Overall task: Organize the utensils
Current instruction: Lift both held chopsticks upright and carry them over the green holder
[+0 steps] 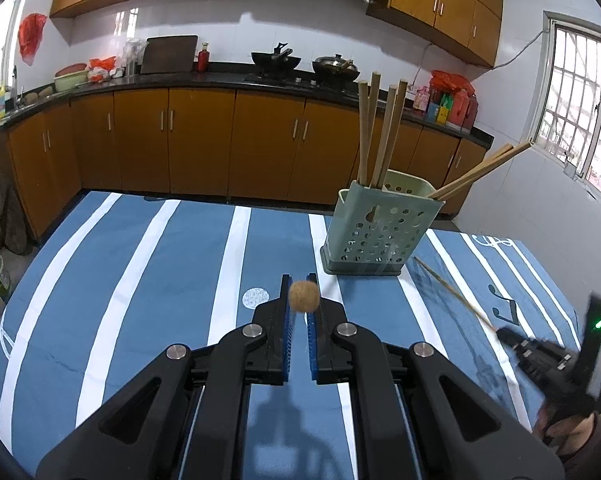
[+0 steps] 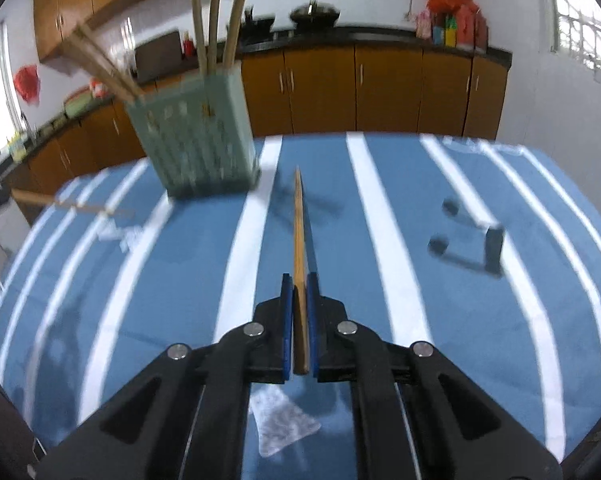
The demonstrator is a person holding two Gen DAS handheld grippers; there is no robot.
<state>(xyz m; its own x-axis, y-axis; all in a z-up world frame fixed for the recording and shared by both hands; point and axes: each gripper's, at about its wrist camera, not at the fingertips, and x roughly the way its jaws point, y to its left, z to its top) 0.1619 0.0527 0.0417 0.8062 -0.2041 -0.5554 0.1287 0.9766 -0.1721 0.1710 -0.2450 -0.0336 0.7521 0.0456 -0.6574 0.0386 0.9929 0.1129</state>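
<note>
Chopstick (image 2: 299, 240) clamped in right tool (image 2: 299, 296), left tool (image 1: 299, 300) clenched on end-on chopstick (image 1: 304, 297)

I can read no words or numbers anywhere. Right of my jaws, the blue striped cloth (image 1: 172, 264) carries printed music notes (image 1: 504, 308); labels on the far packages (image 1: 452, 104) are perhaps print, too small to read.
</note>
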